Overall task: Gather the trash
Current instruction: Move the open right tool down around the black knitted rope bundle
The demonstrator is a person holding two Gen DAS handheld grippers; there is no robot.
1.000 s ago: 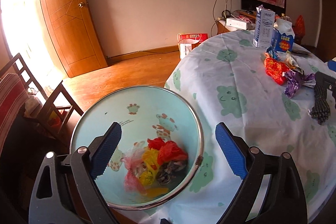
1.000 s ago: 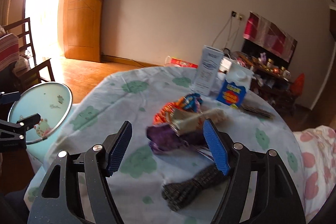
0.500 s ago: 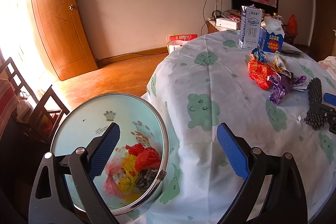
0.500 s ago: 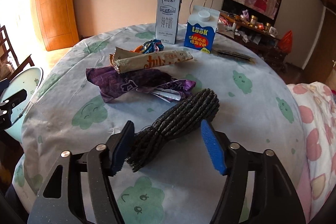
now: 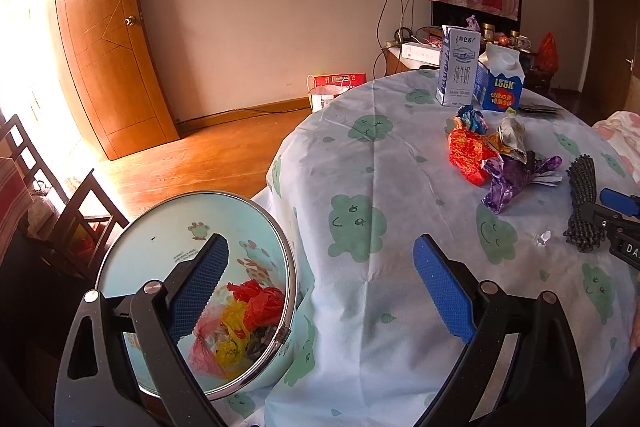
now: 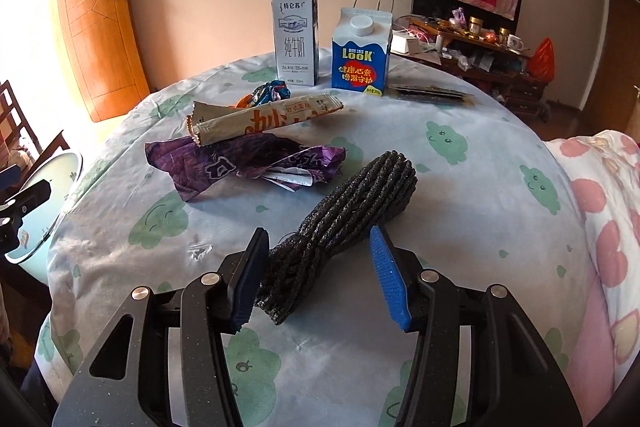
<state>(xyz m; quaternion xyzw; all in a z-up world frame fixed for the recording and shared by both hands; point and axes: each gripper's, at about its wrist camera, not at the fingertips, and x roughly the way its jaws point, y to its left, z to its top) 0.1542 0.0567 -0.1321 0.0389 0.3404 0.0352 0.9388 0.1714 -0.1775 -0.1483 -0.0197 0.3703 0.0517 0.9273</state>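
Note:
A dark coiled rope bundle (image 6: pixel 348 215) lies on the round table (image 6: pixel 460 227). My right gripper (image 6: pixel 320 275) is open with the near end of the bundle between its jaws. The bundle also shows in the left wrist view (image 5: pixel 582 203). Beyond it lie a purple wrapper (image 6: pixel 244 163), a beige snack wrapper (image 6: pixel 264 121) and a red wrapper (image 5: pixel 466 153). My left gripper (image 5: pixel 320 287) is open and empty, above a light blue trash bin (image 5: pixel 168 247) that holds coloured bags beside the table.
A tall milk carton (image 6: pixel 296 39) and a blue LOOK carton (image 6: pixel 360 53) stand at the table's far side. A chair (image 5: pixel 76 223) stands left of the bin. A wooden door (image 5: pixel 104 47) is behind. A pink-flowered cloth (image 6: pixel 600 207) lies at right.
My right gripper has come down and forward over the rope bundle, and its jaws have narrowed around the bundle's near end. The left gripper has drifted right, away from the bin.

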